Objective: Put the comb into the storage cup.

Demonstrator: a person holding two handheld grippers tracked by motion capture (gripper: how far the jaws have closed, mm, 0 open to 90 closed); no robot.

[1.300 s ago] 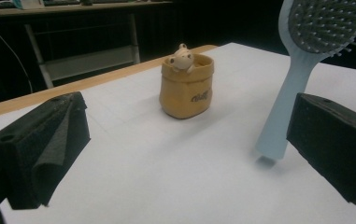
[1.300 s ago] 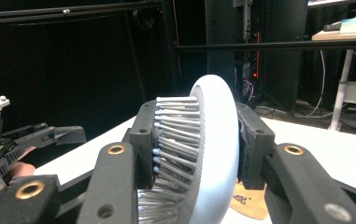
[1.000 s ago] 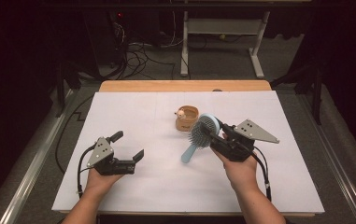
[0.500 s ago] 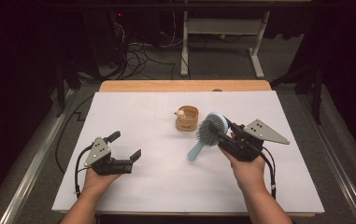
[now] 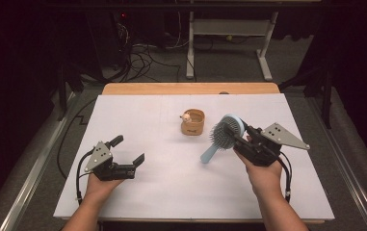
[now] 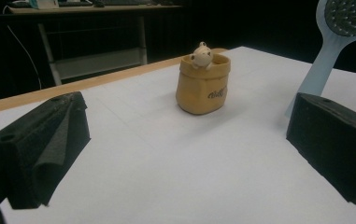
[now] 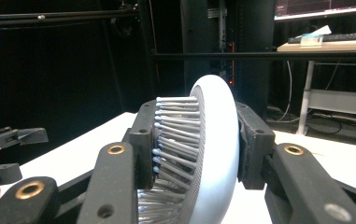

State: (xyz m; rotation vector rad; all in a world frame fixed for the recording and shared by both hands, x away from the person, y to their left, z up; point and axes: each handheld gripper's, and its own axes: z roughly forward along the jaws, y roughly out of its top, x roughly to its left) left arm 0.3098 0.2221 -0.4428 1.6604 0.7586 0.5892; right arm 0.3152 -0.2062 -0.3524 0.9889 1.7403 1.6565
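Observation:
A light blue hairbrush (image 5: 222, 134) is lifted off the white table (image 5: 171, 192) at the right, its handle slanting down to the left. My right gripper (image 5: 236, 136) is shut on the brush head; in the right gripper view one pad presses the bristles and the other the smooth back (image 7: 215, 154). A small tan pouch-shaped pot (image 5: 193, 121) with a little figure on its rim stands upright mid-table, left of the brush. My left gripper (image 5: 128, 150) rests low at the front left, open, with nothing between its pads (image 6: 45, 144). The pot (image 6: 202, 84) and the brush handle (image 6: 323, 65) lie ahead of it.
A wooden strip (image 5: 190, 88) edges the table's far side. Beyond it are a dark floor with cables (image 5: 137, 57) and a white desk frame (image 5: 229, 33). Bare table spreads between the two grippers.
My right gripper has carried the brush a little to the right, away from the pot, and slightly higher. The left gripper and the pot have stayed where they were.

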